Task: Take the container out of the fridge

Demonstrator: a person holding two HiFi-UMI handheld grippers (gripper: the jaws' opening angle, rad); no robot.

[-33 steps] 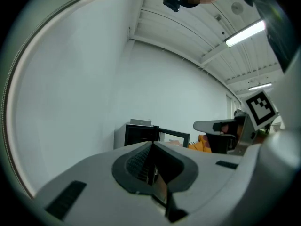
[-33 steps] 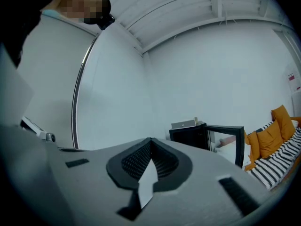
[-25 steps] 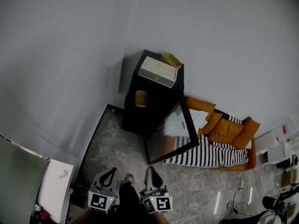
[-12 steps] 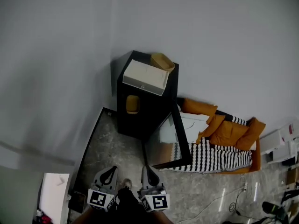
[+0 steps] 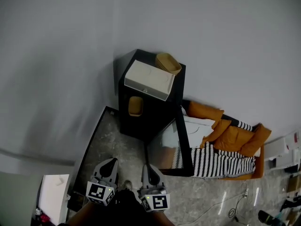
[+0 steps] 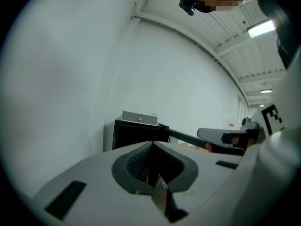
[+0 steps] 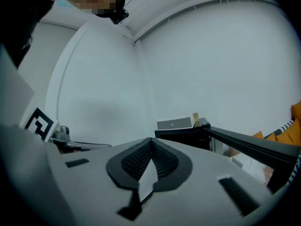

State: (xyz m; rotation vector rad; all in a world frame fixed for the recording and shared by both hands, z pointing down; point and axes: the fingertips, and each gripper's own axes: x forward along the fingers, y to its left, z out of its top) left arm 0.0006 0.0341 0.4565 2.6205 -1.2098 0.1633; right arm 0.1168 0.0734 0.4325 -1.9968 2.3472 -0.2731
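- Mostly, a plain grey wall fills the head view, and both gripper views look up along it.
- Below it lies a grey mottled floor, which reaches down to the person at the bottom edge.
- A black fridge stands on the floor against the wall, with its front open toward the person.
- To the fridge's right, orange cushions lie on a black-and-white striped cover low on the floor.
- The fridge door is swung wide to the right, and its glossy inner face shows pale reflections.
- A white box lies flat on the fridge top and overhangs the front edge a little.
- The left gripper is held low at the bottom of the head view and points toward the fridge. Its own view shows the two dark padded jaws pressed together at the tip with nothing between them.
- The right gripper is just beside the left one at about the same height. Its jaws likewise meet and are empty, and the open door shows at the right of its view.
- A tan basket sits on the fridge top behind the white box, touching or nearly touching it.
- The container, a tan tub, sits inside the fridge in the upper left of the dark opening. It is well apart from both grippers.
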